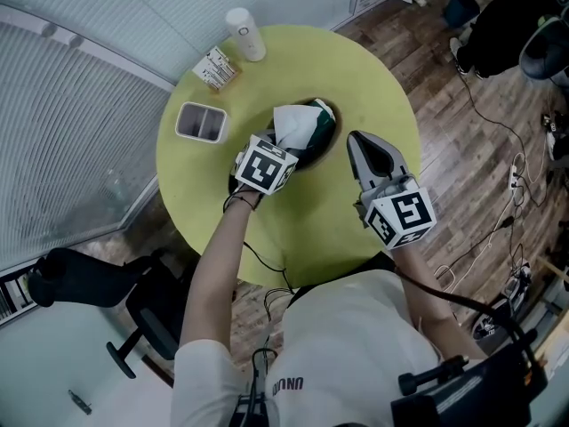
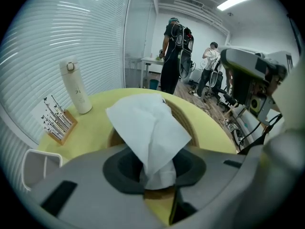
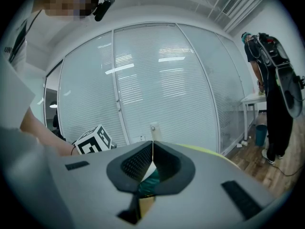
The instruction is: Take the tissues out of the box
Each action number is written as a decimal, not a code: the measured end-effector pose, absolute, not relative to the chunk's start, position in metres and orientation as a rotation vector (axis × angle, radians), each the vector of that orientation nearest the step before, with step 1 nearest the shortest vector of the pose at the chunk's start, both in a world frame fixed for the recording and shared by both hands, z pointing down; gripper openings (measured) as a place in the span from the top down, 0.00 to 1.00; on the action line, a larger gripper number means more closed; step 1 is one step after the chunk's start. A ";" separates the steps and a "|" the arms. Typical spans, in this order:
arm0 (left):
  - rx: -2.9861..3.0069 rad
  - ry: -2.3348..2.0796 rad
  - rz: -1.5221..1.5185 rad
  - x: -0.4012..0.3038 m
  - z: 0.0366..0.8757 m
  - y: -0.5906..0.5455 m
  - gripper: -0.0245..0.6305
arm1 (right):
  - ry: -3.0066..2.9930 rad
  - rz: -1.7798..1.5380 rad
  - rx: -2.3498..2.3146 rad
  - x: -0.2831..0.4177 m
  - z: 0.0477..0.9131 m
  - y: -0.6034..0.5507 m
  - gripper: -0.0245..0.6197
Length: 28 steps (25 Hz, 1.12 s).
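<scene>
The right gripper (image 3: 152, 149), grey plastic with dark ribbed pads, has its jaws together, the tips meeting in a thin seam. Through the oval gap below the tips show a sliver of white tissue (image 3: 148, 168) and a dark green box (image 3: 152, 179). Beyond lies the yellow-green table (image 3: 209, 151), with a white cylindrical bottle (image 3: 153, 129) upright on it. At left, a black-and-white marker cube (image 3: 95, 140) sits beside a bare forearm (image 3: 40, 128). Behind is a glass wall with white blinds (image 3: 157, 80).
</scene>
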<state>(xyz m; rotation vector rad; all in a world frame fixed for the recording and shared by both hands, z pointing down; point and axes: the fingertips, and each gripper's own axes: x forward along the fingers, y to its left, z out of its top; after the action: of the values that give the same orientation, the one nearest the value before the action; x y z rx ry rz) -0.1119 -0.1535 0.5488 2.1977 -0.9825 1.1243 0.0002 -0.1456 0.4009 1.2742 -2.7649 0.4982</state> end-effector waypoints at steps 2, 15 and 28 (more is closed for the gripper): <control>2.196 -0.980 1.124 -0.112 0.546 -0.153 0.77 | -2.764 0.500 1.273 0.000 0.401 -0.146 0.93; 2.194 -0.982 1.115 -0.110 0.527 -0.153 0.77 | -2.764 0.507 1.270 -0.001 0.401 -0.145 0.93; 2.204 -0.987 1.103 -0.110 0.514 -0.154 0.77 | -2.775 0.494 1.268 -0.003 0.400 -0.143 0.93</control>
<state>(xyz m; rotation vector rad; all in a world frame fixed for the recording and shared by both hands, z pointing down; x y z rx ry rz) -0.1104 -0.1537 0.5143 2.2036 -0.9868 1.1029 -0.0031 -0.1433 0.3996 1.2678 -2.7747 0.4941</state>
